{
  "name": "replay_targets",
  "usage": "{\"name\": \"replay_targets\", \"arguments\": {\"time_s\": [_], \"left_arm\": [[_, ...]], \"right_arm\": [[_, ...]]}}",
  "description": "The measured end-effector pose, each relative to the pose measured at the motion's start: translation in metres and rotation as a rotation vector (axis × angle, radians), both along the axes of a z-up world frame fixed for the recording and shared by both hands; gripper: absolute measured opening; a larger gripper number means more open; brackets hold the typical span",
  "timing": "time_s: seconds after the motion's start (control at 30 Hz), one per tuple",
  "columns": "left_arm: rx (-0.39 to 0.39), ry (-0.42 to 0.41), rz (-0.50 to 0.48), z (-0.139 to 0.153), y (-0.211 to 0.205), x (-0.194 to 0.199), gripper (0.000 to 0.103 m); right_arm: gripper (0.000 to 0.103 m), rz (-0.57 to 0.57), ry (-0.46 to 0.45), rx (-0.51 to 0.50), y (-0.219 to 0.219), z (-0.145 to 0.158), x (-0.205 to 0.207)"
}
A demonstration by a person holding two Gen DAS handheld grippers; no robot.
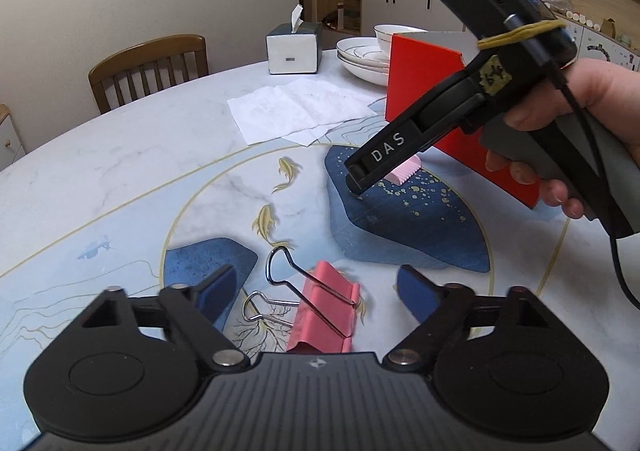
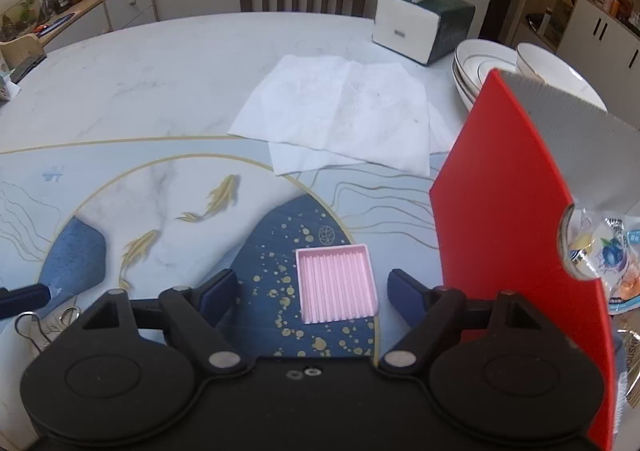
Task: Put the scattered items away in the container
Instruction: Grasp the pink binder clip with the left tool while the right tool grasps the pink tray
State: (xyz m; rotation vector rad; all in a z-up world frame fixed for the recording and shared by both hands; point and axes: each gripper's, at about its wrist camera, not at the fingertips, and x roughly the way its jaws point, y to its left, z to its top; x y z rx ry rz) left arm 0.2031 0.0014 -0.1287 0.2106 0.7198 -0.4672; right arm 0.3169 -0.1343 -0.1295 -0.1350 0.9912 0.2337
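The blue-padded fingers [image 1: 218, 287] of the left gripper [image 1: 318, 291] are spread wide, and a pink binder clip [image 1: 326, 311] is seen lying on the table [image 1: 120, 155] between them, untouched, its wire handles folded out to the left. The right gripper [image 2: 314, 289] is likewise held open above a pink ridged tray [image 2: 336, 283], which rests flat on the dark blue pattern between the pads without contact. Just to the right, a red container [image 2: 504, 219] stands upright, with wrapped snacks [image 2: 604, 255] visible inside. Farther back, white paper napkins [image 2: 340, 111], a tissue box [image 2: 420, 27] and stacked plates [image 2: 476, 67] are found.
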Motion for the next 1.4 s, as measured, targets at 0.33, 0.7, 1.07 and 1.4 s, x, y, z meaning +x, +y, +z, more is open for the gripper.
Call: {"name": "replay_targets", "arguments": {"time_s": [0.33,0.7,1.07,1.4], "left_arm": [[-0.005,0.023,-0.012,-0.009,0.003,-0.004,0.054],[-0.01,0.028,-0.014,-0.011,0.001,-0.006,0.035],[-0.025,0.061,0.021,-0.007,0.001,-0.004,0.033],[-0.044,0.074,0.044,0.003,0.003,-0.02,0.031]], "right_arm": [[0.075,0.002,0.023,0.027,-0.001,-0.002,0.004],[0.044,0.008,0.028,0.031,0.001,0.002,0.002],[0.04,0.018,0.048,0.051,-0.003,0.009,-0.013],[0.04,0.058,0.043,0.088,-0.011,0.032,-0.054]]}}
